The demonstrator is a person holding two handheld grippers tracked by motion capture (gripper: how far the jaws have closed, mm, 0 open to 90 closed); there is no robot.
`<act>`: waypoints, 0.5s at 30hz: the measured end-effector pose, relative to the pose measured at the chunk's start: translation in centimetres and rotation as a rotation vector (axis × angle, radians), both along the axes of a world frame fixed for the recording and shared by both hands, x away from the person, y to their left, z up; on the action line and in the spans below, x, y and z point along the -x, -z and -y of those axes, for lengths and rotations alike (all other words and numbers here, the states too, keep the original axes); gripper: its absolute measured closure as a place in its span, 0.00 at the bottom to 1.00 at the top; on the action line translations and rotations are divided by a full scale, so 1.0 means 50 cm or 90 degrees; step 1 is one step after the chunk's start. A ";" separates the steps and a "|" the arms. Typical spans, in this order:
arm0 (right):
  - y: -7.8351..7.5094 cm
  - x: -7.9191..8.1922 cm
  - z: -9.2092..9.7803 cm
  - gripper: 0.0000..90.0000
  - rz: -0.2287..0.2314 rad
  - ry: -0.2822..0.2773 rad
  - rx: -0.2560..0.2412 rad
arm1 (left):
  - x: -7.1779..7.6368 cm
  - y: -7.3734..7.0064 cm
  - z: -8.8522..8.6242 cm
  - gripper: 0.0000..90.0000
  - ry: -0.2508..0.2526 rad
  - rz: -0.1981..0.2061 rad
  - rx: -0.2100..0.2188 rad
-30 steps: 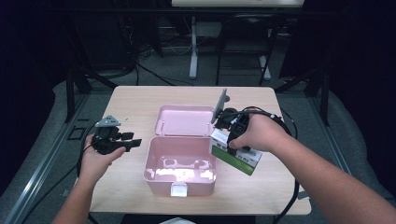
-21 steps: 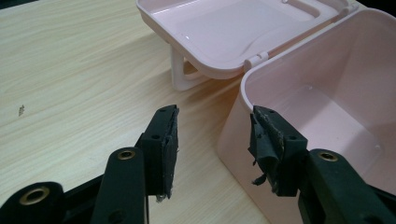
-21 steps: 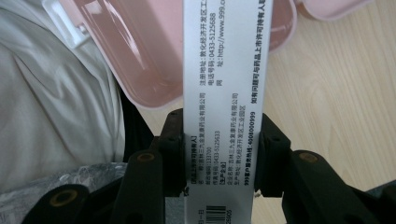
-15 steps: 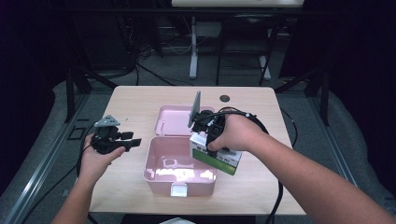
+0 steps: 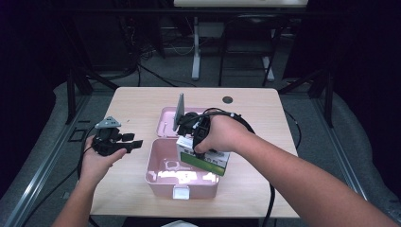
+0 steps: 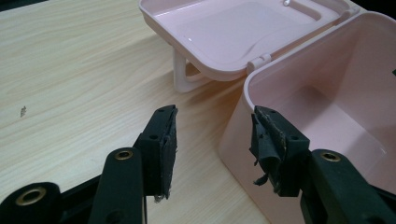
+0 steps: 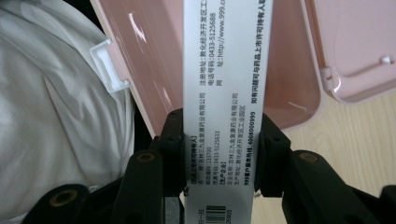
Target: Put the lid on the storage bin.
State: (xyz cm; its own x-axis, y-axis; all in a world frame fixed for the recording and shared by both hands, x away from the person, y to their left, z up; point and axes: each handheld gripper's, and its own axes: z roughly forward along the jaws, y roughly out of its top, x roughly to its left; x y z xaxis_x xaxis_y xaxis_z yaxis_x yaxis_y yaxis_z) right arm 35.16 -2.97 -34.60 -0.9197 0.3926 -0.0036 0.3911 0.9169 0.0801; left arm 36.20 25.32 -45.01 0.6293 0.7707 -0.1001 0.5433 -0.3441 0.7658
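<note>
While the right gripper (image 7: pixel 218 149) pinches a white and green carton (image 5: pixel 203 157) by its narrow sides, both jaws press flat against the printed cardboard with no gap showing. Seen from the high view, the carton hangs over the right half of the open pink box (image 5: pixel 182 172), at about three o'clock from the box's middle, tilted with its green face turned toward the person. Whether it touches the box rim cannot be told. Behind the box, at twelve o'clock, its lid (image 5: pixel 170 120) lies folded back on the surface (image 5: pixel 137 101). Over at nine o'clock from the box, the left gripper (image 6: pixel 212 140) is spread wide and holds nothing; one jaw sits over bare wood, the other just beside the box's near wall.
</note>
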 end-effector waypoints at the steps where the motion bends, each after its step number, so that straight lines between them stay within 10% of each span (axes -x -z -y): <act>1: 0.000 0.000 -0.004 0.68 0.001 -0.002 -0.001 | 0.000 0.000 0.000 0.56 0.000 -0.001 -0.001; 15: 0.019 0.010 -0.053 0.68 0.010 -0.076 0.011 | -0.002 -0.001 -0.005 0.56 0.011 -0.004 0.003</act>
